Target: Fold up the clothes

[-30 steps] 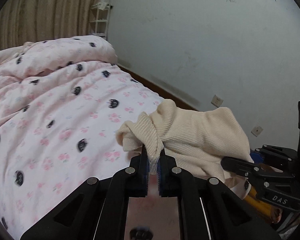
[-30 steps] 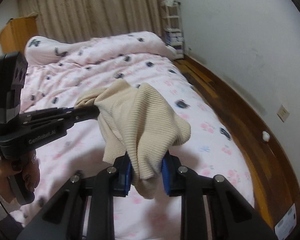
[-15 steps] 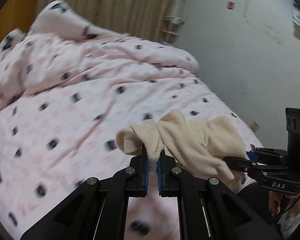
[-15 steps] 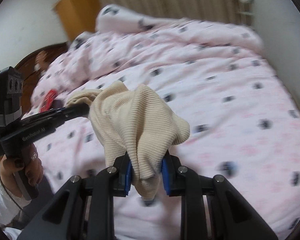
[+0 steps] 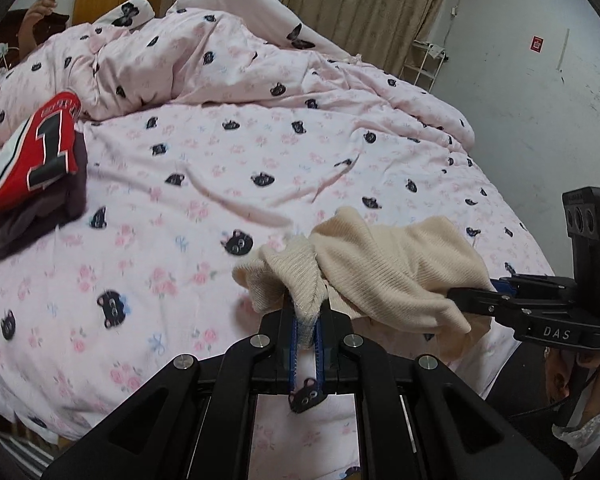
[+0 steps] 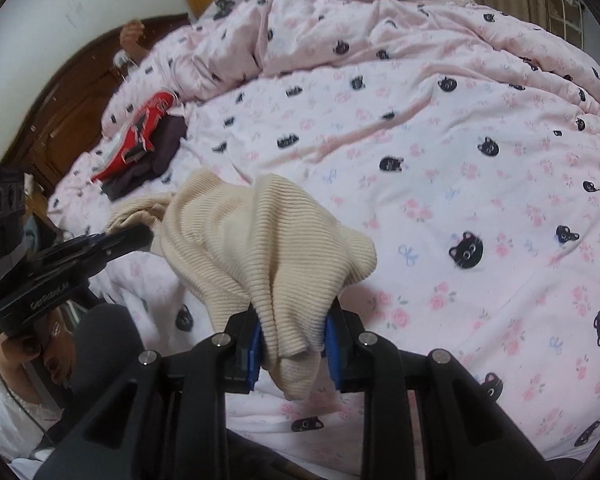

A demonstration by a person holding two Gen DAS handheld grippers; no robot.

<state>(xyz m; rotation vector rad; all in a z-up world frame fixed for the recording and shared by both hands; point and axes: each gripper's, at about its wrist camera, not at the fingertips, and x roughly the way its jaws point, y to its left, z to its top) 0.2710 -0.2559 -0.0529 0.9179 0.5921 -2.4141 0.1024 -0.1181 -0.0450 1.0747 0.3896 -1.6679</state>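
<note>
1. One cream ribbed knit sweater (image 6: 260, 248) hangs bunched above the pink cat-print bedspread (image 6: 440, 152).
2. Left gripper (image 5: 307, 322) pinches its edge; right gripper (image 6: 292, 332) clamps another fold.
3. Red numbered jersey (image 5: 32, 156) on dark folded clothes (image 5: 40, 212) lies at ten o'clock.

A bed (image 5: 260, 168) under a pink cat-print duvet fills the room; beige curtains (image 5: 340, 4) hang behind it; a white wire rack (image 5: 424, 64) stands beside a scuffed pale wall (image 5: 540, 92); a dark wooden headboard (image 6: 64, 108) curves at the side.
</note>
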